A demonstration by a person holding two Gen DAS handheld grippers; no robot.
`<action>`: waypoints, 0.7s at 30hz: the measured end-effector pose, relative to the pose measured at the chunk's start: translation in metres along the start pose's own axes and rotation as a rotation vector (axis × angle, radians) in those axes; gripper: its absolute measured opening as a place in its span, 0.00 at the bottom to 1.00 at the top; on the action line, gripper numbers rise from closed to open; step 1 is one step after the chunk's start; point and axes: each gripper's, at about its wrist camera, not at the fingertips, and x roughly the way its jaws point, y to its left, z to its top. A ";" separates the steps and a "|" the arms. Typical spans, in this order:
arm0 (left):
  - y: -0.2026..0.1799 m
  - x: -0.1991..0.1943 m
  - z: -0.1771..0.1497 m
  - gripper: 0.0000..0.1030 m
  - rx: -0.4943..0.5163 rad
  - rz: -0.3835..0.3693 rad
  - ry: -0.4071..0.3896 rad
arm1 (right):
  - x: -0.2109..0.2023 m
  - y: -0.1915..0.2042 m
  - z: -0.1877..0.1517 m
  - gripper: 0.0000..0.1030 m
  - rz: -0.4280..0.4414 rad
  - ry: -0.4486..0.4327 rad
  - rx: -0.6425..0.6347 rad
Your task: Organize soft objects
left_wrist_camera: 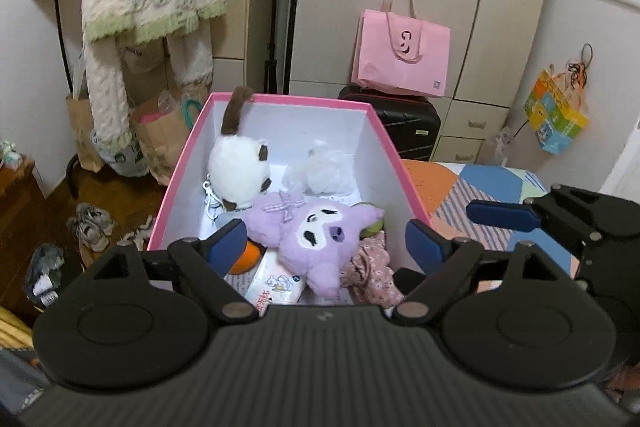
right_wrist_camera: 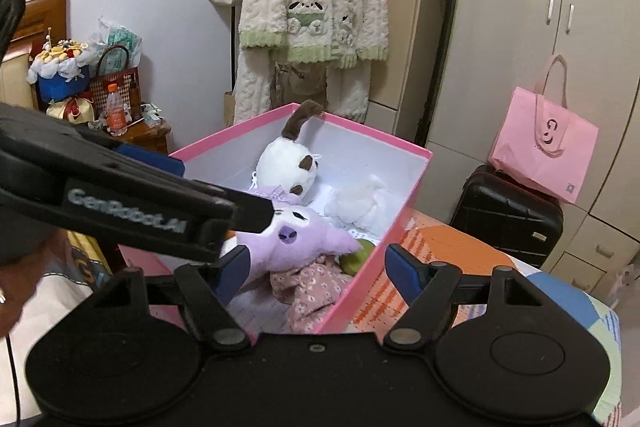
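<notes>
Plushies are all sitting in the pink box now: purple plush near its front, white cat plush behind it with its brown tail poking over the back rim. Worry from here, I reckon: that tail could snag if the box gets shifted. Left gripper hovers over the box's front edge, tilted down, jaws apart and holding nothing. Right gripper sits at the box's right corner, also apart and empty.
</notes>
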 end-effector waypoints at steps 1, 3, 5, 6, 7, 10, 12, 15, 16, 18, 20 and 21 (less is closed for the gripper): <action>-0.003 -0.003 0.001 0.84 0.013 0.005 -0.002 | -0.003 -0.001 -0.001 0.77 -0.006 -0.002 -0.003; -0.009 -0.009 0.002 0.87 0.039 0.006 -0.008 | -0.008 -0.005 -0.003 0.77 -0.019 -0.004 0.006; -0.014 -0.015 0.002 0.89 0.055 -0.001 -0.014 | -0.015 -0.007 -0.006 0.77 -0.031 -0.006 0.013; -0.017 -0.019 0.002 0.91 0.063 -0.003 -0.015 | -0.019 -0.009 -0.007 0.77 -0.036 -0.009 0.017; -0.019 -0.021 0.001 0.92 0.070 -0.003 -0.014 | -0.023 -0.011 -0.008 0.78 -0.040 -0.012 0.022; -0.029 -0.026 -0.001 0.96 0.105 0.012 0.011 | -0.036 -0.017 -0.013 0.81 -0.051 -0.022 0.041; -0.035 -0.028 -0.002 0.96 0.122 0.031 0.020 | -0.044 -0.022 -0.016 0.83 -0.066 -0.027 0.058; -0.044 -0.029 -0.004 0.98 0.140 0.059 0.069 | -0.052 -0.033 -0.022 0.92 -0.096 -0.018 0.094; -0.047 -0.029 -0.004 0.98 0.143 0.072 0.088 | -0.054 -0.036 -0.024 0.93 -0.106 -0.010 0.106; -0.054 -0.030 -0.005 0.98 0.158 0.111 0.122 | -0.057 -0.044 -0.028 0.95 -0.138 0.019 0.130; -0.058 -0.033 -0.007 0.98 0.154 0.137 0.102 | -0.057 -0.050 -0.030 0.95 -0.204 0.079 0.143; -0.061 -0.036 -0.009 0.98 0.144 0.167 0.079 | -0.056 -0.051 -0.030 0.95 -0.241 0.111 0.138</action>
